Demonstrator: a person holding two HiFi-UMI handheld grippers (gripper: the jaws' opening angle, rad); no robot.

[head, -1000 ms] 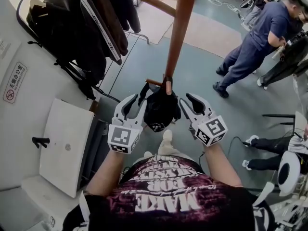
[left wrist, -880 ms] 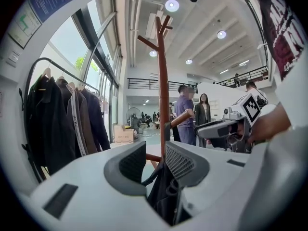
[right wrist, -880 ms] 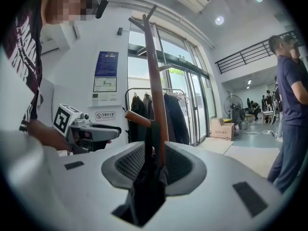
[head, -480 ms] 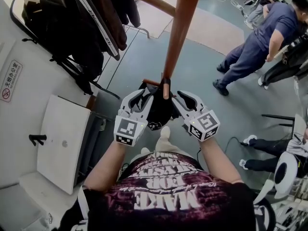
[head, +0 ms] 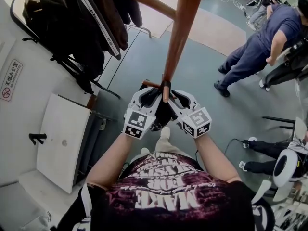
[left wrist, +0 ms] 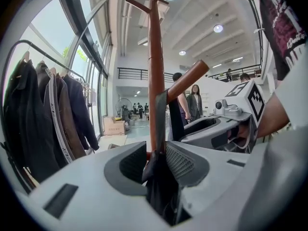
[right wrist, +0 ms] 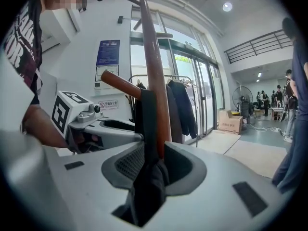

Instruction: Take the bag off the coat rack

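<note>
Now, below the coat rack [head: 179, 32] at twelve o'clock, the black bag [head: 161, 114] hangs on its peg [head: 152, 83], my left tongs [head: 147, 95] at nine and right tongs [head: 178, 96] at three both clamped on its strap [right wrist: 147, 124], so next I should lift it clear.

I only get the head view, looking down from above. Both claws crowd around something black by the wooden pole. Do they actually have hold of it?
Observer: Yes. The left gripper view shows the left claw shut on the black fabric of the bag.
Visitor: And the other one?
Observer: The right gripper view shows the right claw pinching the same dark fabric, just below the strap.
Visitor: So is it off the rack?
Observer: Not yet. Seen from the claws, the strap runs up and hangs over a slanted wooden peg on the pole.
</note>
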